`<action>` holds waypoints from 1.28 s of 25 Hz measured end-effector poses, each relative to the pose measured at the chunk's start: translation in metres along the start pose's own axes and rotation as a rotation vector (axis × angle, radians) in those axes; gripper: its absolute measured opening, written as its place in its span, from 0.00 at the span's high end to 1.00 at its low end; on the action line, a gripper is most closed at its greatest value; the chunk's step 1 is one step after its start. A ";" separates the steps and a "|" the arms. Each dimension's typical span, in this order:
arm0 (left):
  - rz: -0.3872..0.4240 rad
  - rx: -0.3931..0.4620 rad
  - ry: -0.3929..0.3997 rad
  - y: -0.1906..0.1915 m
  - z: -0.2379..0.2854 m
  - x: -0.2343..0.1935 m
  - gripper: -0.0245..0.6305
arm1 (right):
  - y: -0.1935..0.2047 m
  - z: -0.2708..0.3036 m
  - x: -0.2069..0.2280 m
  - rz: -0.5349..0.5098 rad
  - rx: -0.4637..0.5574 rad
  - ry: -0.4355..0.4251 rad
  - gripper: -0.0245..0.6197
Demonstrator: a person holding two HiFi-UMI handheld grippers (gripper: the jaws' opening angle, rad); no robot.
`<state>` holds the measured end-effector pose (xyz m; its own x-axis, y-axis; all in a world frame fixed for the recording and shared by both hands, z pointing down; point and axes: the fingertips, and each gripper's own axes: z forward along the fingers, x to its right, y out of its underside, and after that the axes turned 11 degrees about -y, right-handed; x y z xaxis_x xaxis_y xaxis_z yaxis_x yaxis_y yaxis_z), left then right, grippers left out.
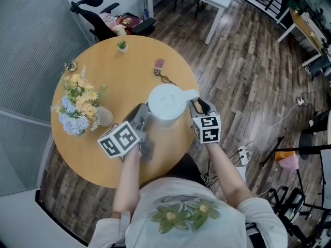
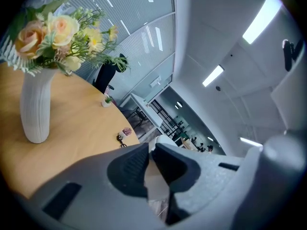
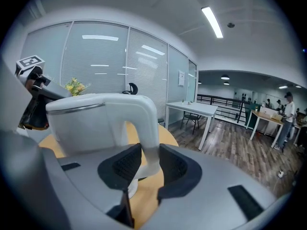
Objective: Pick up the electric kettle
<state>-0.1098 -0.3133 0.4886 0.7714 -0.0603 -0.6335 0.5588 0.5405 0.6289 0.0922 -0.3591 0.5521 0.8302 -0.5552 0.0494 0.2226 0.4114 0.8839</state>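
Note:
The white electric kettle stands near the front of the round wooden table. My right gripper is at its right side, shut on the kettle's curved handle, which runs down between the two dark pads. My left gripper is at the kettle's left side, opposite the handle. Its jaws are nearly closed, with a thin pale piece, apparently the spout, pinched between them. A white bit of the kettle shows just past the fingertips. From the right gripper view the left gripper appears beyond the lid.
A white vase of flowers stands left of the kettle, close to my left gripper. Farther back on the table are a small potted plant, a little pink pot and a small dark object. An office chair stands behind the table.

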 end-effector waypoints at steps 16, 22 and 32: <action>0.025 0.070 0.061 -0.036 -0.013 0.019 0.89 | -0.041 -0.022 -0.007 0.002 0.077 0.011 0.76; 0.041 0.089 0.077 -0.048 -0.018 0.027 0.89 | -0.055 -0.030 -0.009 -0.002 0.109 0.013 0.76; 0.086 0.117 0.099 -0.074 -0.024 0.047 0.89 | -0.077 -0.045 -0.011 0.047 0.179 0.009 0.76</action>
<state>-0.1223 -0.3362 0.4018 0.7875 0.0676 -0.6126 0.5280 0.4387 0.7272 0.0894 -0.3520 0.4626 0.8425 -0.5313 0.0891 0.0897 0.3014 0.9493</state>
